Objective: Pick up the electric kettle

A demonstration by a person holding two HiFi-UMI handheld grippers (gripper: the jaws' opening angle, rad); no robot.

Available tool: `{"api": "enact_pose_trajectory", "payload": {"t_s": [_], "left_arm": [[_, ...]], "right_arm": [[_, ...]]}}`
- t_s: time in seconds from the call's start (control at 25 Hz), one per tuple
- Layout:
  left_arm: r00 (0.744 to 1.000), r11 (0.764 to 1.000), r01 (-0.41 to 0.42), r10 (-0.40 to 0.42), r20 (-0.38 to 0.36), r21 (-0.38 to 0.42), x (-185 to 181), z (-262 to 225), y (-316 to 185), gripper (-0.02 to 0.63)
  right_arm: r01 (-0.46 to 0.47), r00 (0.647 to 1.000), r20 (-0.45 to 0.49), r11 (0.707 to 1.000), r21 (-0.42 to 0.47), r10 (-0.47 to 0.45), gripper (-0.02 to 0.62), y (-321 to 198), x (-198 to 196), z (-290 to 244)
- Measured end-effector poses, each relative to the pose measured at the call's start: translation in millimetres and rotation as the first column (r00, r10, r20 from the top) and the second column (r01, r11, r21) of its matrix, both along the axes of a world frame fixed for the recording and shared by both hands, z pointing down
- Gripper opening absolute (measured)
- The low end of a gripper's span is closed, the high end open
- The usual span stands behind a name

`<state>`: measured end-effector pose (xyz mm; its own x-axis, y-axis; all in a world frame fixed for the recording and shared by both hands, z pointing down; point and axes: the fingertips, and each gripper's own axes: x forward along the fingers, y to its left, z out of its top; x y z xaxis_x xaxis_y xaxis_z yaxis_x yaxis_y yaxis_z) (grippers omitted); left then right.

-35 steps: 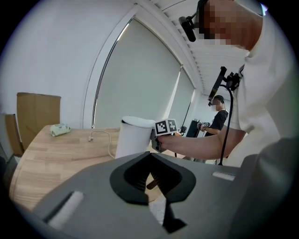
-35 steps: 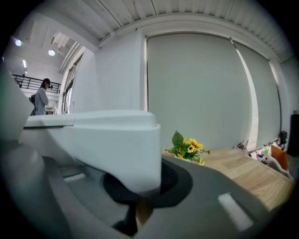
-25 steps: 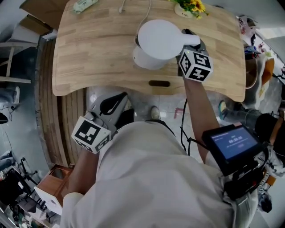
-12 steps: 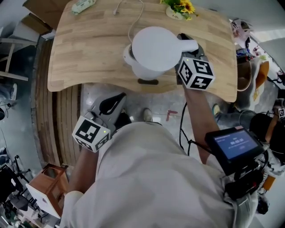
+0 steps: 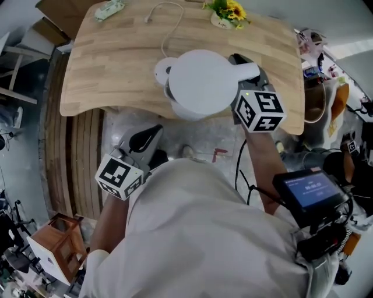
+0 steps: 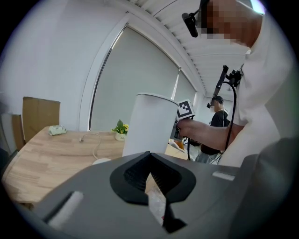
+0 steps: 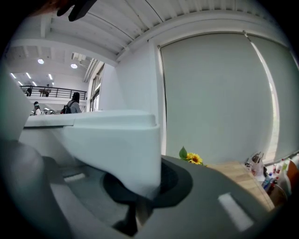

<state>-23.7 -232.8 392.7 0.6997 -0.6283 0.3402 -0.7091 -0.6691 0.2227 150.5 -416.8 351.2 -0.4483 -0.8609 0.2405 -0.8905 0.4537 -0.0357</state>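
Observation:
The white electric kettle (image 5: 201,81) hangs above the near edge of the wooden table (image 5: 116,58), clear of its round white base (image 5: 162,71). My right gripper (image 5: 245,63) is shut on the kettle's handle (image 7: 121,154), which fills the space between its jaws in the right gripper view. My left gripper (image 5: 155,130) stays low in front of the table, shut and holding nothing. From the left gripper view, the kettle (image 6: 149,123) stands tall ahead, with the base (image 6: 100,161) below it.
A white cord (image 5: 169,23) runs from the base toward the table's far edge. A small pot of yellow flowers (image 5: 224,13) and a pale green object (image 5: 109,8) sit at the back. A wooden stool (image 5: 55,236) stands on the floor at the lower left.
The kettle has come up off its base and toward the near table edge with my right gripper, uncovering the base. The left gripper has shifted little.

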Motion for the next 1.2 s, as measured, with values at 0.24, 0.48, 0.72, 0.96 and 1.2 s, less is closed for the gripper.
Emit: {"api": "enact_pose_trajectory", "payload": {"t_s": [0.24,0.48,0.72,0.96,1.2], "left_arm": [[1.0,1.0,0.017,-0.017,0.007,0.015,14.1,-12.8,27.3,0.008],[0.999,0.999,0.032,-0.032,0.007,0.026,27.3,-8.8,42.0,0.008],[0.999,0.999,0.046,-0.046,-0.008,0.014,34.7,2.0,36.2,0.008],[0.998,0.998,0.058,-0.058,-0.003,0.016,35.1,2.4,41.1,0.008],[0.997,0.997,0.071,-0.071,0.002,0.016,30.0,5.1,42.4,0.008]], "right_arm": [[0.029,1.0,-0.013,1.0,0.01,-0.029,0.031,42.7,18.2,-24.1],[0.045,0.999,-0.02,0.999,0.001,-0.045,0.031,75.8,37.5,-20.0],[0.061,0.998,-0.024,0.998,-0.025,-0.061,0.031,84.6,45.4,-3.1],[0.08,0.996,-0.028,0.997,-0.023,-0.081,0.031,101.5,45.0,-4.1],[0.093,0.995,-0.02,0.995,-0.024,-0.093,0.031,106.7,37.9,-2.6]]}}
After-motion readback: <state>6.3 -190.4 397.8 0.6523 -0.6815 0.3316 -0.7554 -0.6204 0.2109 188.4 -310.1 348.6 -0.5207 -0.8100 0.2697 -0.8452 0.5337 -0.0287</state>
